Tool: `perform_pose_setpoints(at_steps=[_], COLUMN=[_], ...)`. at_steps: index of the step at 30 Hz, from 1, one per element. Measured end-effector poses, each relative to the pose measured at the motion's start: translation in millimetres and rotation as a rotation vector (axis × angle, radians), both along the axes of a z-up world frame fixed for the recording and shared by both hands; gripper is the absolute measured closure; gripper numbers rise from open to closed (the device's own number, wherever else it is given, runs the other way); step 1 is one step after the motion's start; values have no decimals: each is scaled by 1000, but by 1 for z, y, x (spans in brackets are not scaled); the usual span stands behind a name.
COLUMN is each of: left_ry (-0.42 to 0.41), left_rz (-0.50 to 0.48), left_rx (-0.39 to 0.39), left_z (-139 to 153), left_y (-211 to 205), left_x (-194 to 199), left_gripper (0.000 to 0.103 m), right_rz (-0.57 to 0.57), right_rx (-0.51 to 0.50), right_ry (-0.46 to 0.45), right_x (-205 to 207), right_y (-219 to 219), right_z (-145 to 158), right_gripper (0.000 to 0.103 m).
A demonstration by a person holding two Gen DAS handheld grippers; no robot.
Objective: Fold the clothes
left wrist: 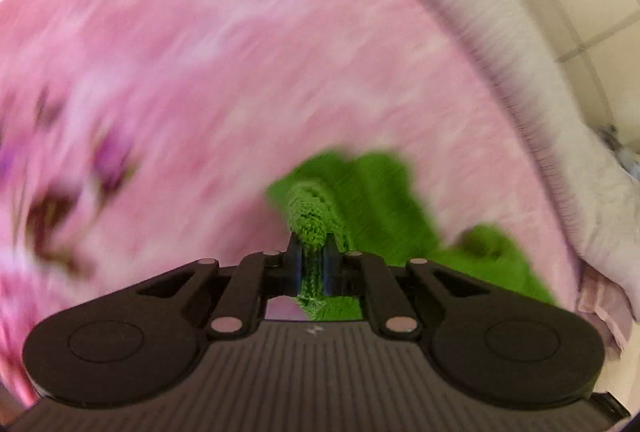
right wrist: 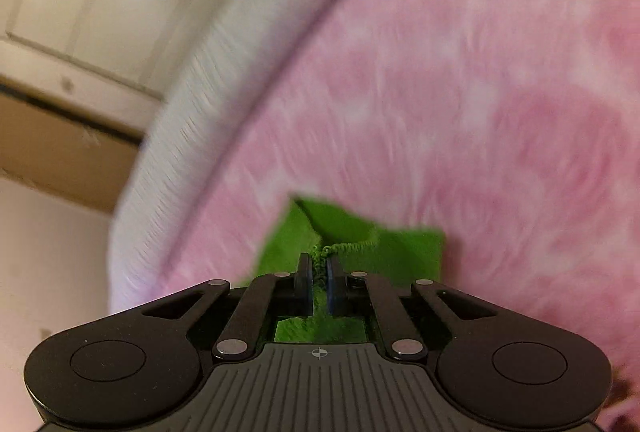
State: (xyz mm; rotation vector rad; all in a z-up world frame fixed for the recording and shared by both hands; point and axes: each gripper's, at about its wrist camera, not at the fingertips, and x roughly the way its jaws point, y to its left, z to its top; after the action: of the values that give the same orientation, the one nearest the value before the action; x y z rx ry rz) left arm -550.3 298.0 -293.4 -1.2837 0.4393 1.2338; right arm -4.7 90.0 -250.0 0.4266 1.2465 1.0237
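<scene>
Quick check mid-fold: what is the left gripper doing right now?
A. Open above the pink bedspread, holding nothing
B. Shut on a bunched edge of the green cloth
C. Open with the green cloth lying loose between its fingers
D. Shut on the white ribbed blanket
B: in the left wrist view the left gripper has its dark fingers pressed together on a bunched edge of the green cloth, above the pink bedspread.

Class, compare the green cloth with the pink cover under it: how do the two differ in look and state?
The green cloth is plain bright green; the pink cover is mottled pink. The green cloth is small and bunched, pinched by the left gripper and right gripper; the pink cover lies spread wide. Both are soft fabric.
</scene>
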Motion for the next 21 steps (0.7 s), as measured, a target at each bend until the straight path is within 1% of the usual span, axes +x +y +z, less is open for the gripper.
perform_pose_setpoints(at_steps=[2, 4, 7, 9, 12, 13, 15, 16, 17, 18, 19, 20, 21], left_ry=[-7, -27, -67, -85, -135, -150, -180, -171, -161, -114, -67, -19, 33], left_rz=[-67, -144, -247, -304, -369, -385, -417, -425, -432, -438, -444, -450, -433], left_rx=[73, 150, 289, 380, 505, 537, 601, 618, 636, 618, 600, 582, 548], left_z=[27, 58, 116, 155, 215, 231, 262, 269, 275, 270, 266, 261, 246], left_y=[29, 62, 104, 126, 148, 152, 160, 163, 166, 170, 174, 179, 180], left_x=[13, 34, 75, 102, 138, 146, 161, 166, 170, 172, 173, 174, 170], left_gripper=[97, 97, 98, 98, 98, 98, 97, 97, 96, 94, 90, 89, 89], right_rz=[-38, -68, -109, -135, -167, -170, -92, -27, 95, 232, 353, 466, 537], right_rx=[47, 82, 183, 279, 430, 465, 544, 561, 528, 481, 382, 265, 151], right_ry=[-37, -50, -132, -199, -280, -308, -317, -308, -294, -279, -273, -270, -265], right_x=[13, 25, 34, 34, 27, 23, 13, 6, -7, -22, -43, -66, -88], right_y=[-13, -15, -21, -32, -54, -64, -87, -93, -95, -95, -91, -86, -82], right_z=[31, 58, 106, 146, 204, 220, 249, 257, 261, 264, 257, 248, 233], right_gripper=[99, 99, 99, 99, 99, 99, 99, 99, 99, 98, 96, 91, 81])
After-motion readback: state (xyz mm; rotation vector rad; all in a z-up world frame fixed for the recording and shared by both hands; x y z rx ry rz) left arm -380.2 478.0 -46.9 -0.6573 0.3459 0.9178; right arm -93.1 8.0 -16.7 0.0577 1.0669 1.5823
